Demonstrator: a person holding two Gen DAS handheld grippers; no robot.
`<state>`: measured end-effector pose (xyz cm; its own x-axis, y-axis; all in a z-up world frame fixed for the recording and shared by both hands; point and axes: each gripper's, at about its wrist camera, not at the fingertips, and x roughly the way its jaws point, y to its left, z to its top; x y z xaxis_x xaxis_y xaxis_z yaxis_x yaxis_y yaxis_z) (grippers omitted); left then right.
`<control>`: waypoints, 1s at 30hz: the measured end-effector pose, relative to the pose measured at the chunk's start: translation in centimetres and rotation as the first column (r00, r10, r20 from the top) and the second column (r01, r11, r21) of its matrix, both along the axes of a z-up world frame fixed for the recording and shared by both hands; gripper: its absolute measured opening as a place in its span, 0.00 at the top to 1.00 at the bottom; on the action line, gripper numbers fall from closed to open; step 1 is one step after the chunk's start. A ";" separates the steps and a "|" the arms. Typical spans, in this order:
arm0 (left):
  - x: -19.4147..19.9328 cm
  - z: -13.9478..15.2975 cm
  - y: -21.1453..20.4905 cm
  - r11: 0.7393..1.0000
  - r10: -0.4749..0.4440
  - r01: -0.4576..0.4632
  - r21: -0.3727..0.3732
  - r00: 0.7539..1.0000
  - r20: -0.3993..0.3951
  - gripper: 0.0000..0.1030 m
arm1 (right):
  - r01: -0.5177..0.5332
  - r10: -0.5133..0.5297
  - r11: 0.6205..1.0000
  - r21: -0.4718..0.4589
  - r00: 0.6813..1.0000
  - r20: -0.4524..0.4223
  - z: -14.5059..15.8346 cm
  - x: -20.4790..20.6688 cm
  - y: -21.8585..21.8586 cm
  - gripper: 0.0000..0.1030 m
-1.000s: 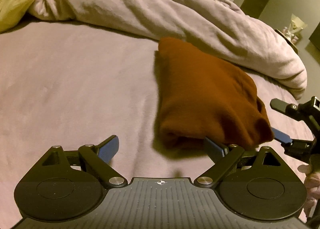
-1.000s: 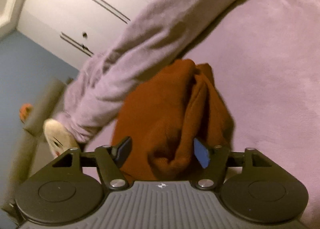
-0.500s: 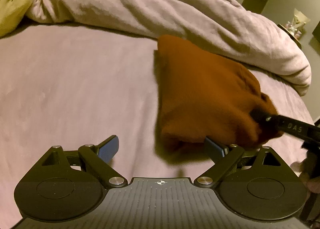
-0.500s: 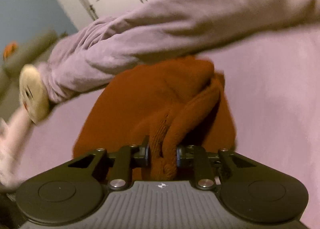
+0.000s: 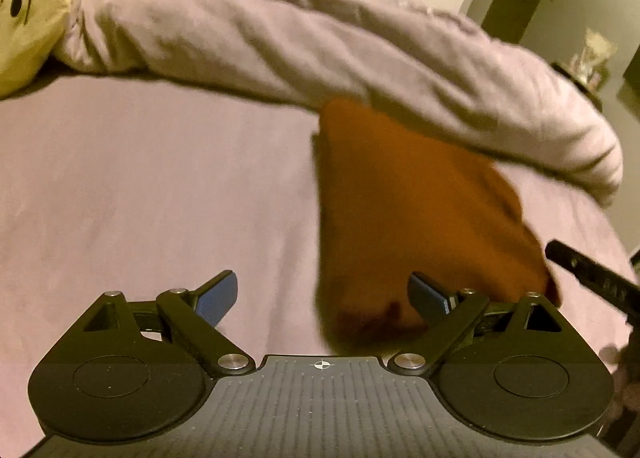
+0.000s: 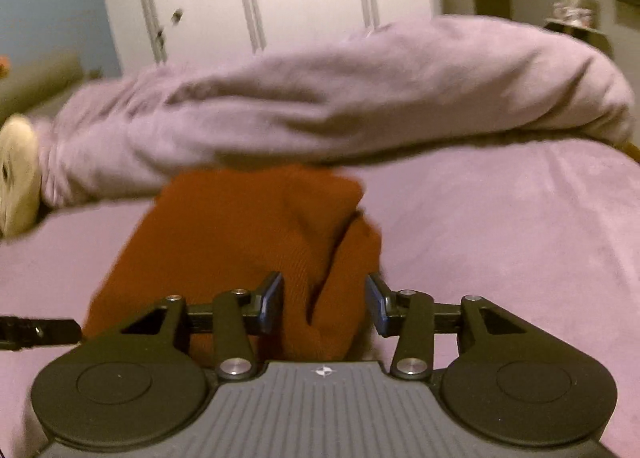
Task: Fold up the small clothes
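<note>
Straddling rust sweater [image 6: 256,234], right gripper [image 6: 325,302] half-open

The folded garment [image 5: 404,210] lies right of centre on the bed [image 5: 160,194], its far edge against the bunched duvet [image 5: 304,42]; a plush toy [image 5: 32,10] sits upper left.

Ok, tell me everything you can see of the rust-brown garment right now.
The rust-brown garment is a fine-ribbed knit, folded into a thick bundle lying on the purple sheet. Its far edge touches the rumpled lilac duvet. Its layered open end sits between the right gripper fingers, which stand apart. The left gripper is open at its near corner.
</note>
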<state>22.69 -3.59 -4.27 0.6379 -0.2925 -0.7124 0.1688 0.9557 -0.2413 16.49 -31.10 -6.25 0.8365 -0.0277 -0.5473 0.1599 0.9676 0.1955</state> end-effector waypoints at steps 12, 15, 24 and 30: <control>4.0 -3.7 -4.3 0.994 -0.101 0.101 0.048 0.995 -0.009 0.03 | -0.165 0.161 0.947 -0.275 0.986 -0.038 -2.8 3.0 5.1 0.76; 4.2 -4.6 -4.3 0.993 -0.107 0.108 0.052 0.994 -0.016 0.00 | -0.198 0.203 0.912 -0.359 0.979 -0.023 -4.2 2.6 5.1 0.77; 4.5 -4.2 -2.6 0.994 -0.096 0.093 -0.048 0.993 -0.062 0.00 | -0.231 0.245 0.921 -0.314 0.969 0.005 -4.1 2.6 3.9 0.76; 4.1 -2.6 -1.9 0.995 -0.065 0.063 -0.071 0.998 -0.022 0.00 | -0.164 0.166 0.980 -0.111 0.986 0.015 -2.4 -0.3 1.3 0.61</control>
